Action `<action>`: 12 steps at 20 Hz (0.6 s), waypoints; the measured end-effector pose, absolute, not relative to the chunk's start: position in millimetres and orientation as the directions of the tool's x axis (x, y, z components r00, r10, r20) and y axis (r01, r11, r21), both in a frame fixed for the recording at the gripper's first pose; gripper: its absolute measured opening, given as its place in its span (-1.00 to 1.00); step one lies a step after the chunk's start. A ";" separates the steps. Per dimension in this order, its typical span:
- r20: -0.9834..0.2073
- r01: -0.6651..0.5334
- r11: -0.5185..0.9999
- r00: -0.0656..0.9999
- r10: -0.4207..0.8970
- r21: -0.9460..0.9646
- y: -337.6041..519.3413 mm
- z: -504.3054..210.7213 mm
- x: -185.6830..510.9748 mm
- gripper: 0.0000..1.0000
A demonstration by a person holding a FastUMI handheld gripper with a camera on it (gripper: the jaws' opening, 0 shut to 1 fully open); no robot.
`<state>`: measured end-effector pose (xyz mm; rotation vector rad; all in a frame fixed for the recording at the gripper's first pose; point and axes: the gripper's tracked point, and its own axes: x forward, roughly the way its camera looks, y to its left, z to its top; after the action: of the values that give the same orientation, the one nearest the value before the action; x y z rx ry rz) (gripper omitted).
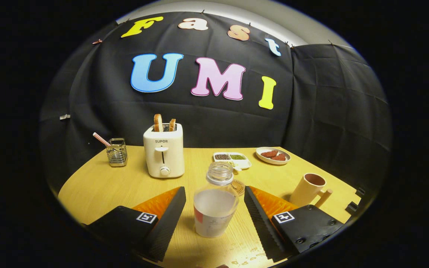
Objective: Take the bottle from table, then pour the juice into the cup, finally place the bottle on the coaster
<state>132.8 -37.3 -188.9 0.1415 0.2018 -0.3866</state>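
- the gripper (214, 216) is hanging low over the table (99, 186), fingers spread wide and touching nothing.
- the bottle (215, 208) is standing upright right between them, gaps showing on both sides, long axis vertical, mouth uncapped.
- the cup (307, 190) is waiting beyond the right finger; the coaster (240, 186) is peeking out just behind the bottle.
- closing squarely on the body looks like the call.

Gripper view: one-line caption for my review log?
Open tool straddles the uncapped bottle on the table, fingers not touching; cup stands beyond the right finger.
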 end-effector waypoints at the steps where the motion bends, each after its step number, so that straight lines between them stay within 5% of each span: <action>1: -0.237 0.396 0.913 0.900 -0.365 0.099 -39.6 -195.1 134.4 0.94; 12: -0.292 0.403 0.913 0.883 -0.368 0.069 -43.5 -230.1 155.6 0.94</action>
<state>155.6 -43.5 -230.1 0.1290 0.2785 -0.4026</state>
